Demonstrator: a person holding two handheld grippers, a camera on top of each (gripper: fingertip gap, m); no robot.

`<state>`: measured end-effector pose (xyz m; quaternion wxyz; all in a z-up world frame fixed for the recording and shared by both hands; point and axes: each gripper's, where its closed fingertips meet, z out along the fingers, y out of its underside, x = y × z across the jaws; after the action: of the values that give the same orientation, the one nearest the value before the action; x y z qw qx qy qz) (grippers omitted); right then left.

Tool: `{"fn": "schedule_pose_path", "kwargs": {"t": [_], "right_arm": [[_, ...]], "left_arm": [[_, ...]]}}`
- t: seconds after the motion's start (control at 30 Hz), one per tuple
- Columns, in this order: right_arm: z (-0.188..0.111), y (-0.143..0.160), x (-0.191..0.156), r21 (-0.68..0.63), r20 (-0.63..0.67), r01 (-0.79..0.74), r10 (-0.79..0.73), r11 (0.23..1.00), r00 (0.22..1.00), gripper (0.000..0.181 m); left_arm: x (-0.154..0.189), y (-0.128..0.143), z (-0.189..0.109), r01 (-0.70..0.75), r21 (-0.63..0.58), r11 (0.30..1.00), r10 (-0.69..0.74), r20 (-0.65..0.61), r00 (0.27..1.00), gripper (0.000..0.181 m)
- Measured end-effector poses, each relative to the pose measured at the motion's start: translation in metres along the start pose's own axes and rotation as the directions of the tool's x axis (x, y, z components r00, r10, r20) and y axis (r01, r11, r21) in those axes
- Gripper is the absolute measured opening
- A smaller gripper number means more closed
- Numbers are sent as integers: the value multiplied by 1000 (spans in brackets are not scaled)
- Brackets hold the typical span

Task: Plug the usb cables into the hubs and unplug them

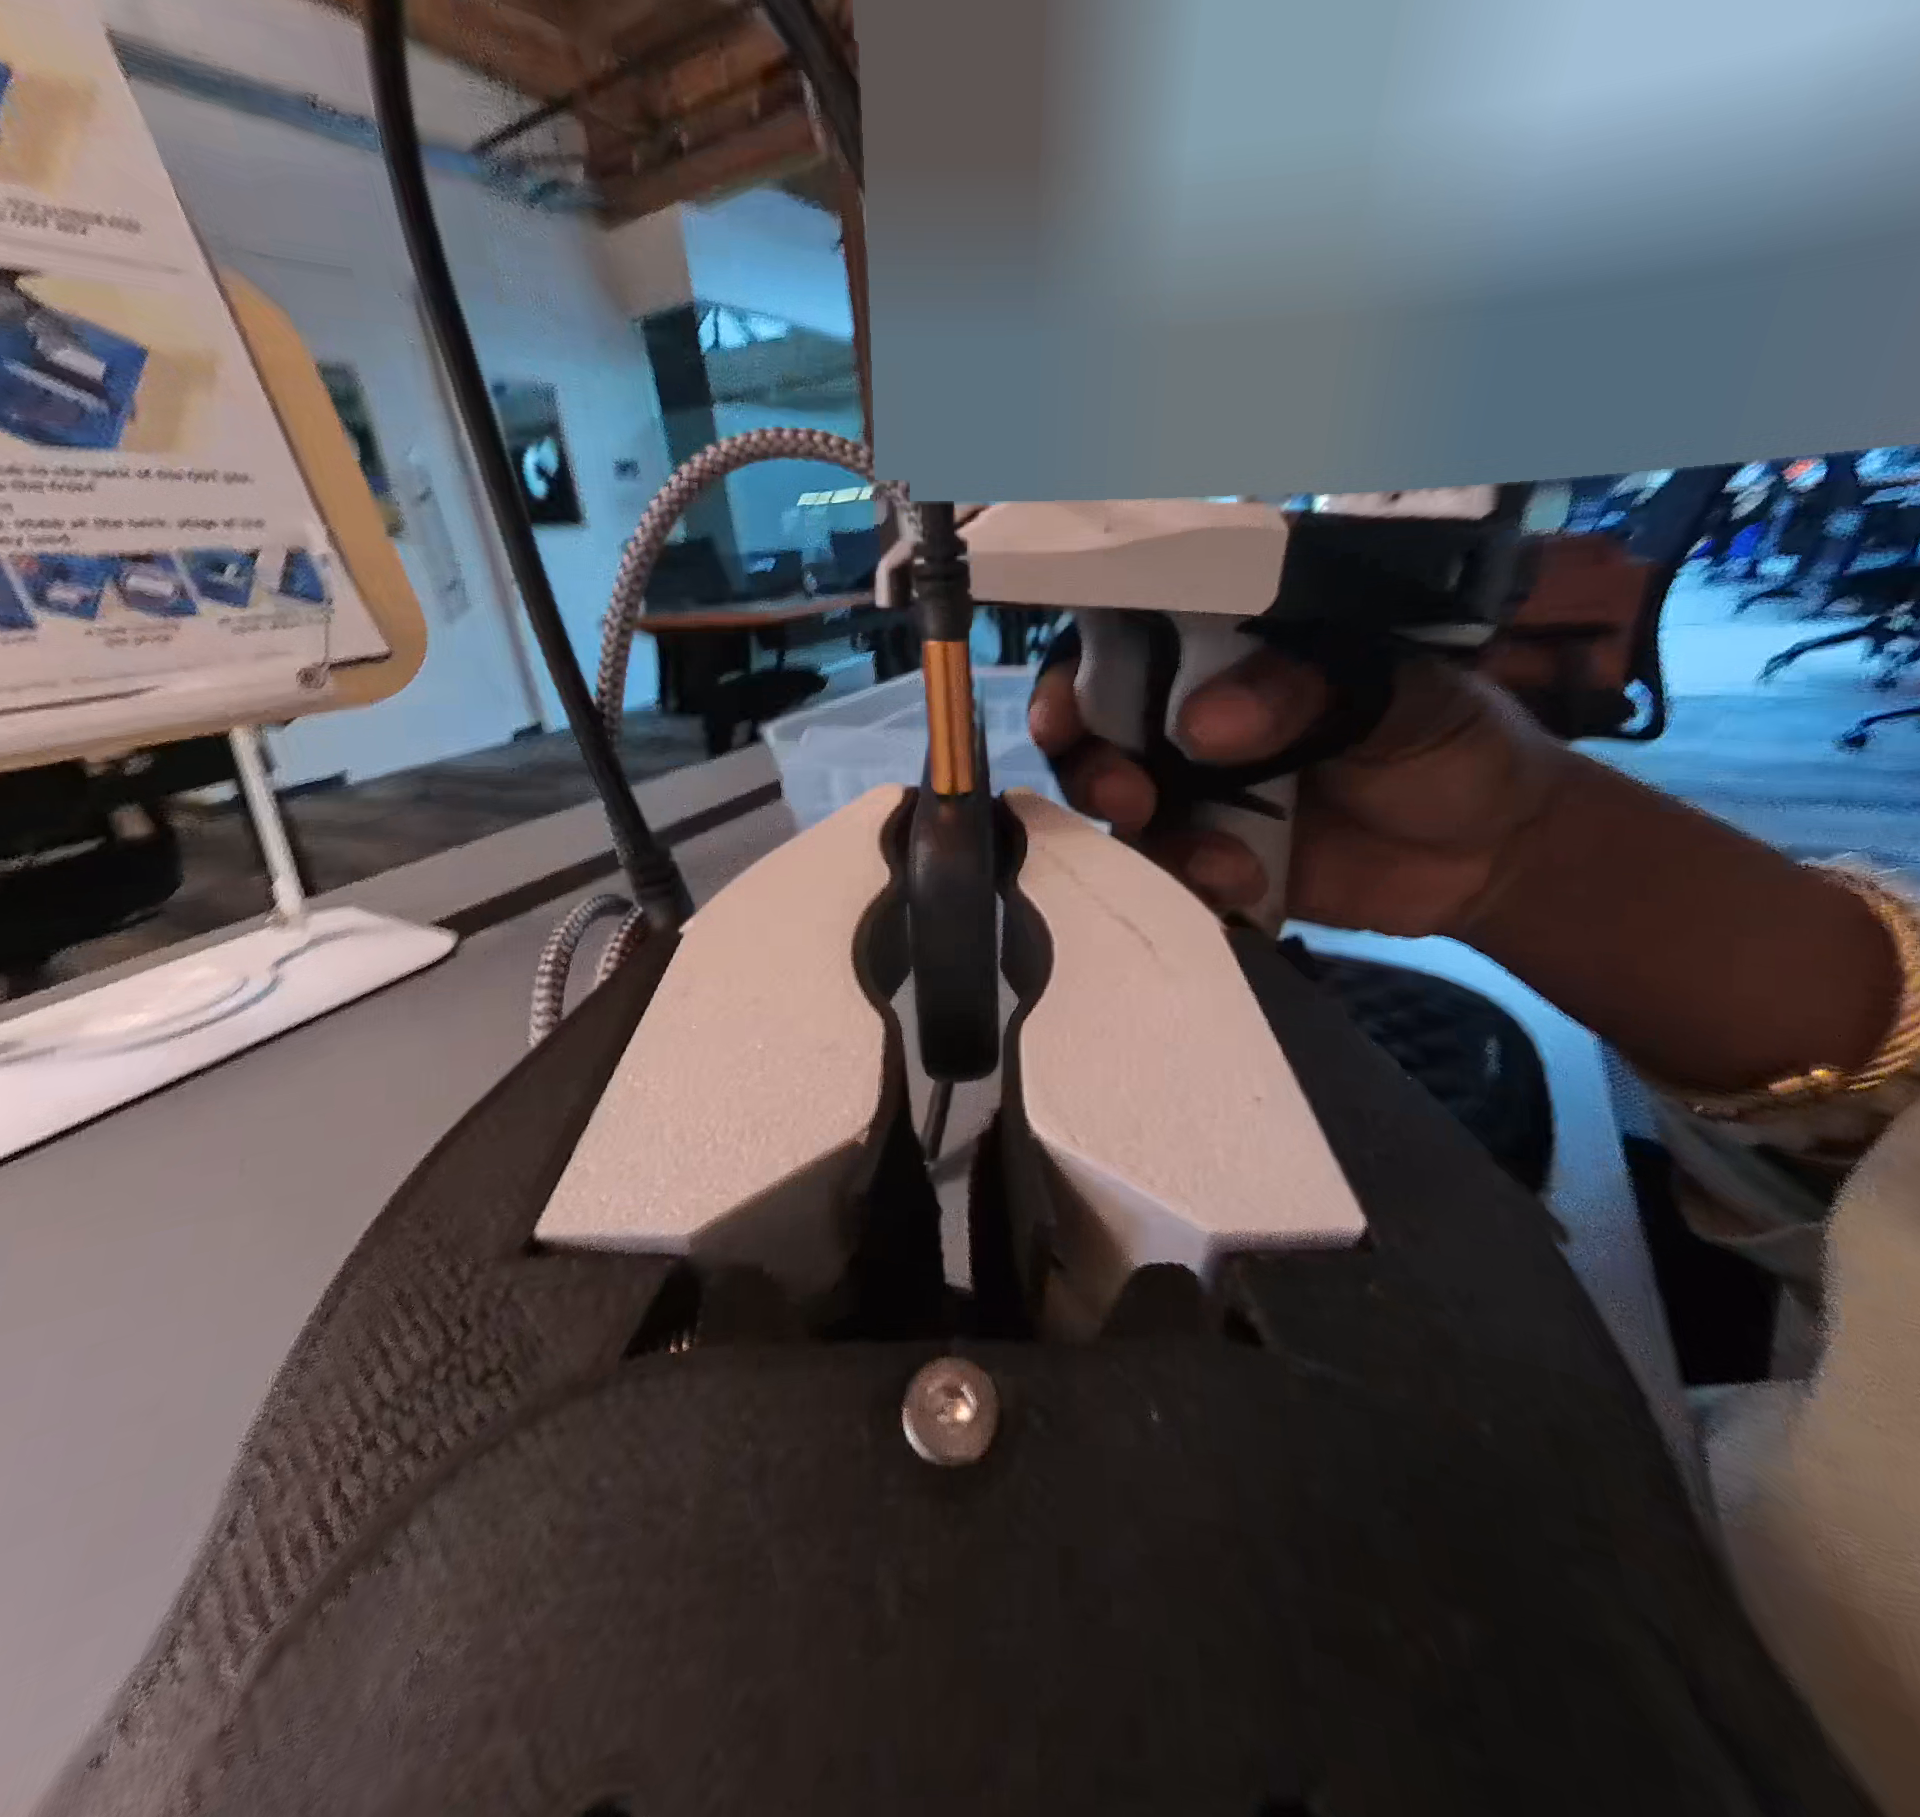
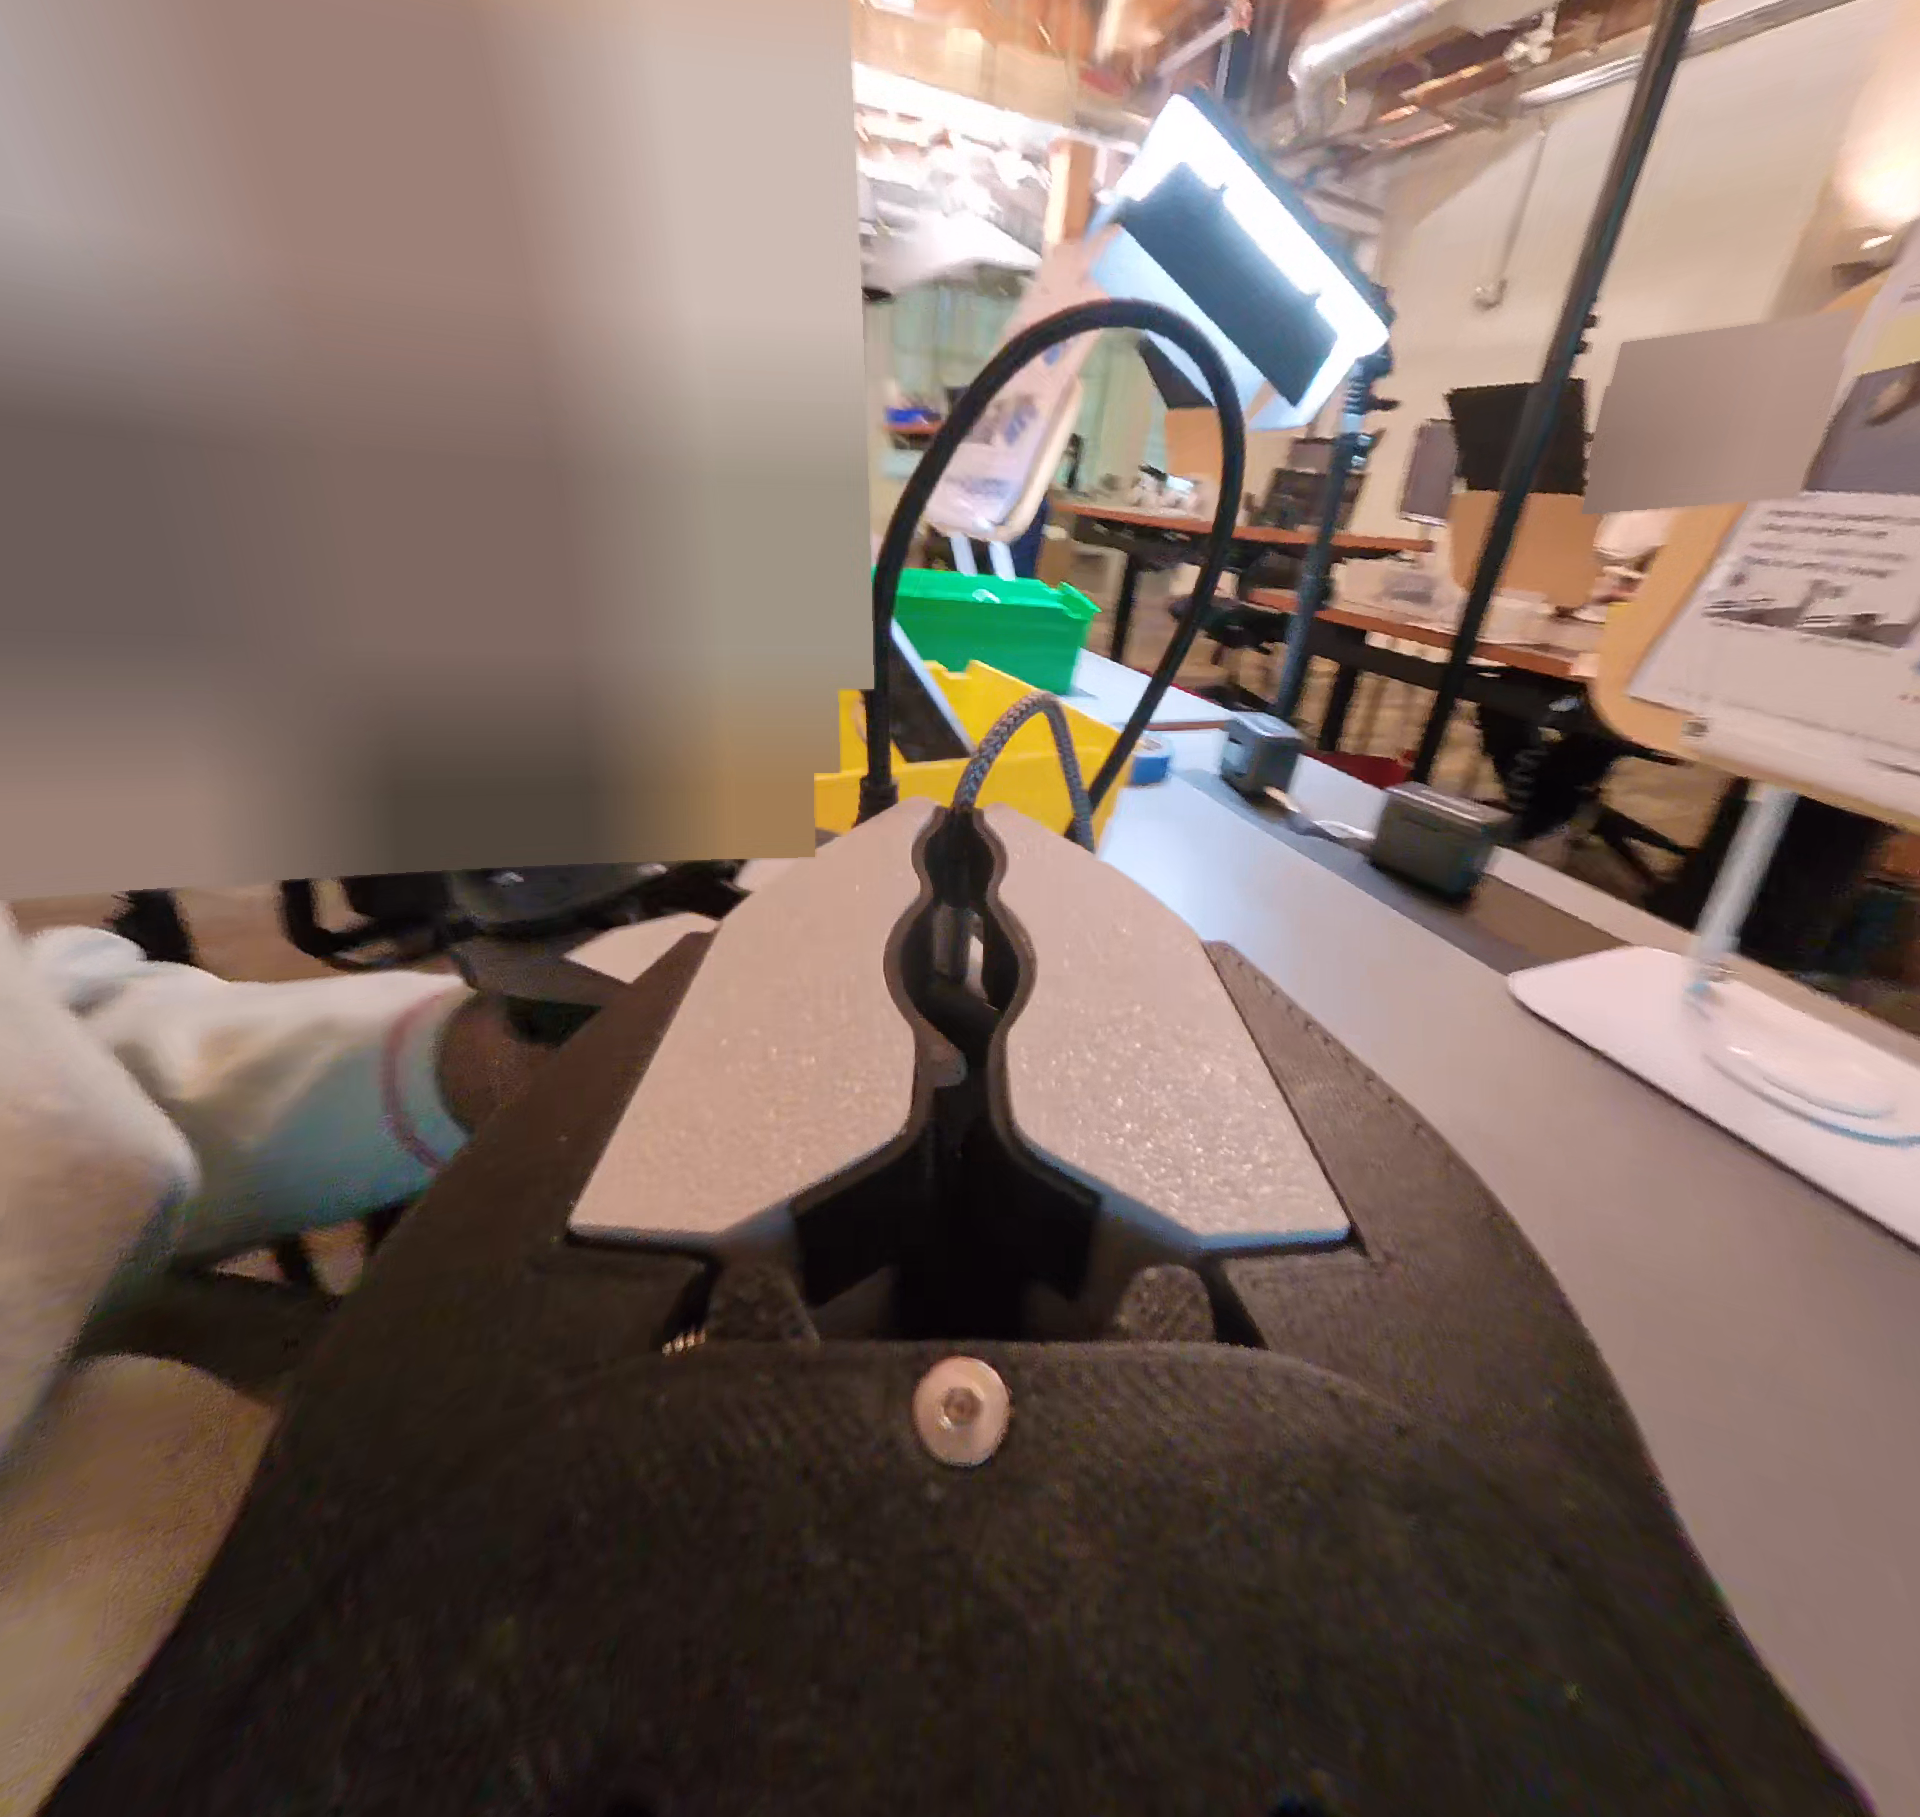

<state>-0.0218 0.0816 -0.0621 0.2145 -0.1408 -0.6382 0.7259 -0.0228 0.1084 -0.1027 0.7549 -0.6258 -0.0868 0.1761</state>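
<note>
Both jaws clamped | left gripper point(image 1: 951, 822): black plug point(image 1: 951, 936); right gripper point(image 2: 961, 817): braided cable point(image 2: 1023, 728), plug hidden

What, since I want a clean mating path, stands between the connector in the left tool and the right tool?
Nothing visible does. In the left wrist view the gold-banded connector rises straight from the shut left tool to the right tool; the braided cable arcs off to one side, clear of that line.
</note>
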Motion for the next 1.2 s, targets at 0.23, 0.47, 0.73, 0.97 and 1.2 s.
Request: {"fn": "schedule_pose_path", "kwargs": {"t": [0.23,0.47,0.73,0.97,1.2], "right_arm": [[-1,4,10,-48,-113,79,-84,996,990,2],[-2,-1,14,-34,-206,156,-159,987,966,2],[-2,-1,17,-89,-277,261,-276,961,920,1],[1,0,9,-120,-279,404,-422,907,863,1],[-6,1,17,-60,-317,310,-313,949,895,2]], "left_arm": [[-4,7,0,27,-139,990,-22,42,999,13],[-4,6,4,115,-184,976,-105,61,993,13],[-3,10,6,152,-286,946,-138,68,988,13],[-8,14,3,41,-390,920,-15,70,997,13],[-8,17,7,-2,-383,924,39,87,995,13]]}}
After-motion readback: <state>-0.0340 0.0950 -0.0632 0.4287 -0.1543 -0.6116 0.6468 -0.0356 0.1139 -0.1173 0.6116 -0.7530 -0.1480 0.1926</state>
